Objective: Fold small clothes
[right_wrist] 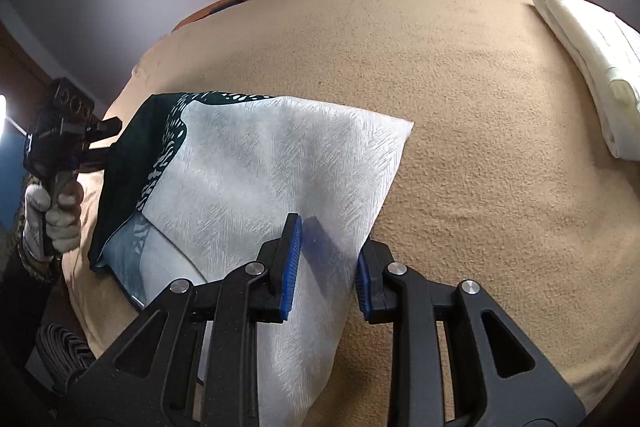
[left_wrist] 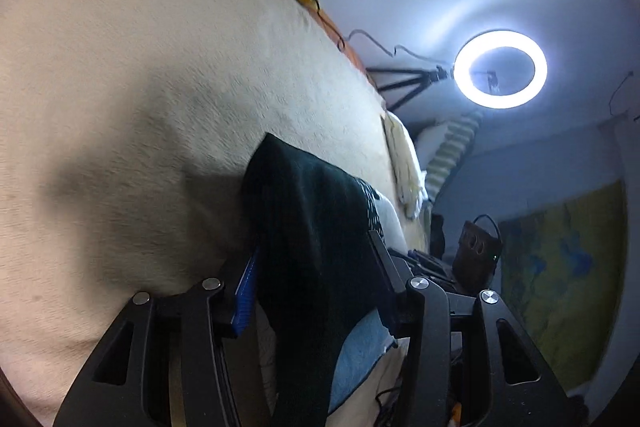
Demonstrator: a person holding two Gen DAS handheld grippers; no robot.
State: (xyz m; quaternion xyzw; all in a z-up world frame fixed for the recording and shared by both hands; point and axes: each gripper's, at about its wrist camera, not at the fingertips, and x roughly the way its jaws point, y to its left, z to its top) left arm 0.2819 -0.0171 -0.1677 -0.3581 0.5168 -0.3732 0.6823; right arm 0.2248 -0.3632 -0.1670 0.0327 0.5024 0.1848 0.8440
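Pale grey textured cloth with a dark green patterned border (right_wrist: 260, 163) is held up over the beige fleece-covered bed (right_wrist: 480, 147), one corner reaching toward the bed's middle. Right gripper (right_wrist: 326, 263), black with blue pads, near the bed's front edge: fingers (right_wrist: 292, 259) set on either side of the cloth's lower edge, which passes between them; whether the pads press it cannot be told. Left gripper (left_wrist: 316, 291), off the bed's left side in a white-gloved hand (right_wrist: 52, 215): the dark border drapes between its fingers, grip also unclear. A folded cream cloth (right_wrist: 592, 67) lies at the bed's far right corner. Lit ring lamp (left_wrist: 500, 69) stands beyond the bed.
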